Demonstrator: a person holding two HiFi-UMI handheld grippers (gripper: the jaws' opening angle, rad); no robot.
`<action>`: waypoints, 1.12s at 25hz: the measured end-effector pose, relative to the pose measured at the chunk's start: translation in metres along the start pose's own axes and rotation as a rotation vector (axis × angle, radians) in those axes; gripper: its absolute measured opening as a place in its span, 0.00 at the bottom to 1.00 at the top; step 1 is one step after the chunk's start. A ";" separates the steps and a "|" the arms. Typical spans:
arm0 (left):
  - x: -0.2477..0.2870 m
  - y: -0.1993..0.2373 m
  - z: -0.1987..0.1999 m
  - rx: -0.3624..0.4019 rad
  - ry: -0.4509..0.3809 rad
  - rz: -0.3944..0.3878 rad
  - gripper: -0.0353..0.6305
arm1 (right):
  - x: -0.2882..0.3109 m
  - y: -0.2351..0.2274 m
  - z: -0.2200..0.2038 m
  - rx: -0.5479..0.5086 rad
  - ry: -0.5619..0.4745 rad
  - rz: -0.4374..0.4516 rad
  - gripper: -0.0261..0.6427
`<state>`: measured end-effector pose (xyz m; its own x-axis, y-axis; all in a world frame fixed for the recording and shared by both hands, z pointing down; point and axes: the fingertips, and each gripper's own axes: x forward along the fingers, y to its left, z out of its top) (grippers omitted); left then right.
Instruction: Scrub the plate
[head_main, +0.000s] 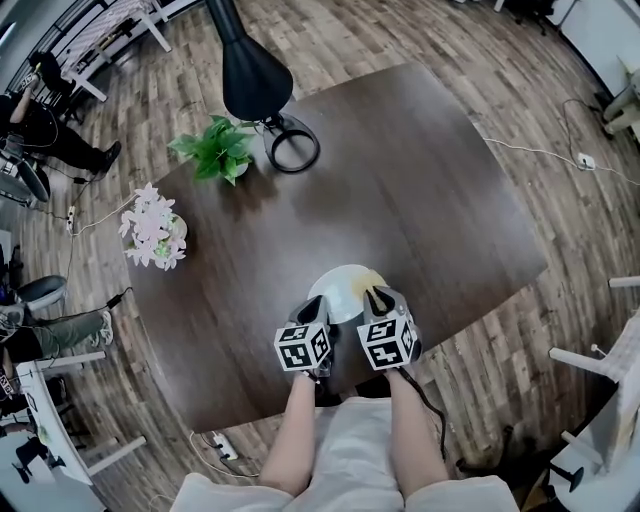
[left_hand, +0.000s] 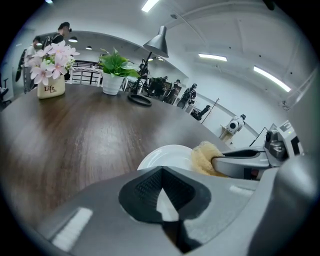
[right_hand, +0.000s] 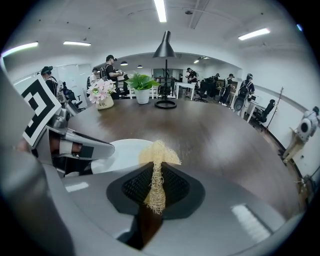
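Observation:
A white plate (head_main: 343, 288) lies near the front edge of the dark wooden table (head_main: 400, 200). My left gripper (head_main: 312, 304) is at the plate's near-left rim, and in the left gripper view its jaws (left_hand: 162, 172) are shut with a white sliver of the plate (left_hand: 167, 156) pinched between the pads. My right gripper (head_main: 378, 298) is shut on a yellow fibrous scrubber (right_hand: 158, 156), whose tuft rests on the plate's (right_hand: 125, 150) right side. The scrubber (left_hand: 202, 157) and the right gripper (left_hand: 245, 160) also show in the left gripper view.
A black lamp with a ring base (head_main: 292, 150) stands at the table's far side, a green potted plant (head_main: 218, 150) beside it and a pot of pink flowers (head_main: 153, 228) further left. People (head_main: 40, 125) and chairs are around the room, and cables (head_main: 560, 155) lie on the floor.

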<state>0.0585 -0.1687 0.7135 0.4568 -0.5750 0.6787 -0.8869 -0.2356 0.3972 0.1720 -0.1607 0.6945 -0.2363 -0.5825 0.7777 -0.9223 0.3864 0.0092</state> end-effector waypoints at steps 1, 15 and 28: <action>0.000 0.000 -0.001 0.008 0.002 0.005 0.06 | 0.000 0.002 0.000 0.001 0.003 0.000 0.14; -0.032 0.022 0.006 0.074 -0.015 0.033 0.06 | -0.003 0.026 -0.002 0.013 0.039 -0.001 0.14; -0.064 0.035 -0.001 0.075 -0.028 -0.005 0.06 | -0.002 0.065 -0.002 -0.027 0.054 0.030 0.14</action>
<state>-0.0016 -0.1389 0.6844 0.4597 -0.5956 0.6588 -0.8880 -0.2961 0.3519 0.1133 -0.1325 0.6947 -0.2457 -0.5313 0.8108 -0.9064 0.4224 0.0021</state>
